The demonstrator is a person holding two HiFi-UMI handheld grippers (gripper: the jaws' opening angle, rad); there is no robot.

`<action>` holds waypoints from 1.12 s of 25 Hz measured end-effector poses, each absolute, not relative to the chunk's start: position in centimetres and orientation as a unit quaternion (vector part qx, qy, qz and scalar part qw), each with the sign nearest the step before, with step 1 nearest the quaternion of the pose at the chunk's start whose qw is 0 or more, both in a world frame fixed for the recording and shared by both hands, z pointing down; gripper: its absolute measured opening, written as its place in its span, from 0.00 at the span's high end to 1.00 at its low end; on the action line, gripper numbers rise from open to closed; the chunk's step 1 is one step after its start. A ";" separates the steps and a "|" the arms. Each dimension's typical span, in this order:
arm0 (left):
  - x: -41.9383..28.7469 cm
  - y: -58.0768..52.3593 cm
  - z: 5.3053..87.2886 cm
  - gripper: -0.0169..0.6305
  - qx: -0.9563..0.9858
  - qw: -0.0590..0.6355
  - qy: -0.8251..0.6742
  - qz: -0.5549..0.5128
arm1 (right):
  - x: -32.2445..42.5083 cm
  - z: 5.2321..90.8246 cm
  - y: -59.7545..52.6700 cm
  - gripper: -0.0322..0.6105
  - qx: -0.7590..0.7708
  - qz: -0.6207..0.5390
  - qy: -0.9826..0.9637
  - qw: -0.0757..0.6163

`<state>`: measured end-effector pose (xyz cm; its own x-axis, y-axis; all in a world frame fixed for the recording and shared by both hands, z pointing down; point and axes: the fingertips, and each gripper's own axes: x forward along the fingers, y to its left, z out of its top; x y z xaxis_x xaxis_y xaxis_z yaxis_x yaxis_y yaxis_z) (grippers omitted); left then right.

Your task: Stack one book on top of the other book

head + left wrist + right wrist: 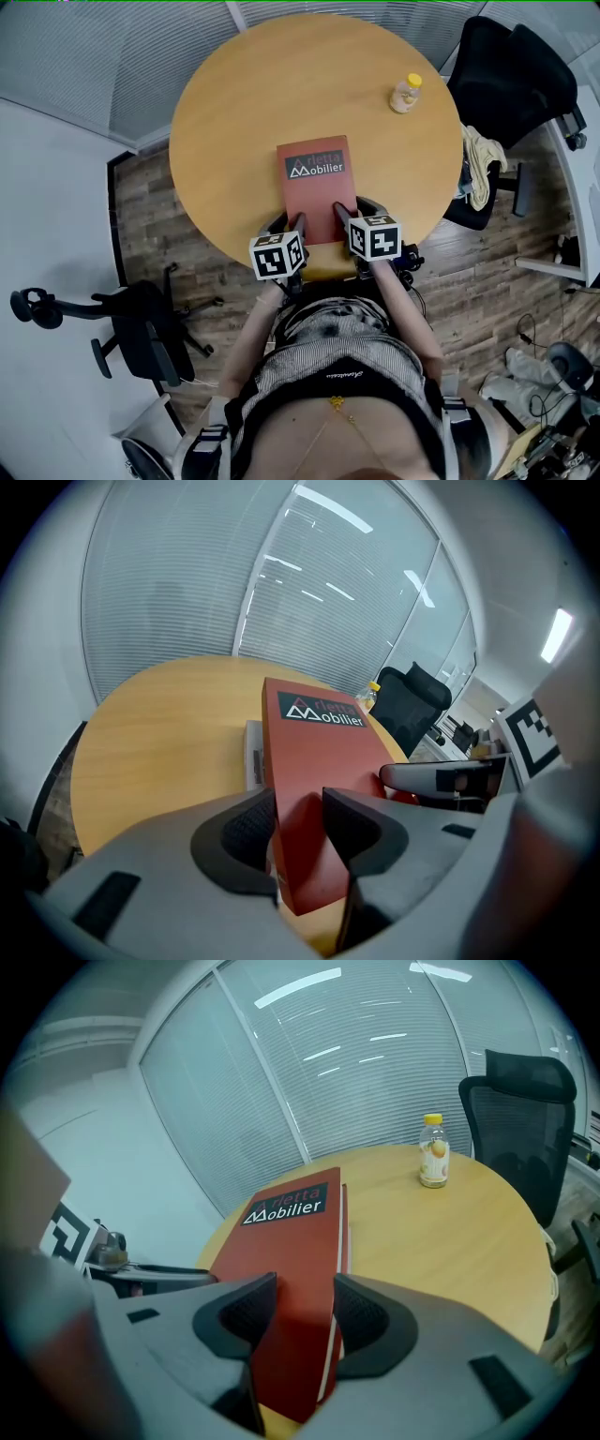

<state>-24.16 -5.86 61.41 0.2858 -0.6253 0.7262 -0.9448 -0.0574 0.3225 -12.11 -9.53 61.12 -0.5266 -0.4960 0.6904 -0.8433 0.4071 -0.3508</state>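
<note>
The red book [316,183] is squeezed at its near end by the closed left gripper [300,803] and right gripper [305,1288], to be kept flat over the other book [251,754].

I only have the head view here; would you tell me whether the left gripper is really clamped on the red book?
Observer: Yes, the left gripper has both jaws pressed against the red book at its near edge.
Operator: Thank you, and the right gripper?
Observer: The right gripper is closed on that edge too.
Operator: Where is the second book?
Observer: A pale book peeks out from under the red book's left side.
</note>
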 end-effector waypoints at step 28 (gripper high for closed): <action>-24.5 -6.4 65.7 0.72 0.689 0.416 -0.552 0.218 | -12.5 66.2 -10.4 0.65 0.391 0.378 -0.801 0.248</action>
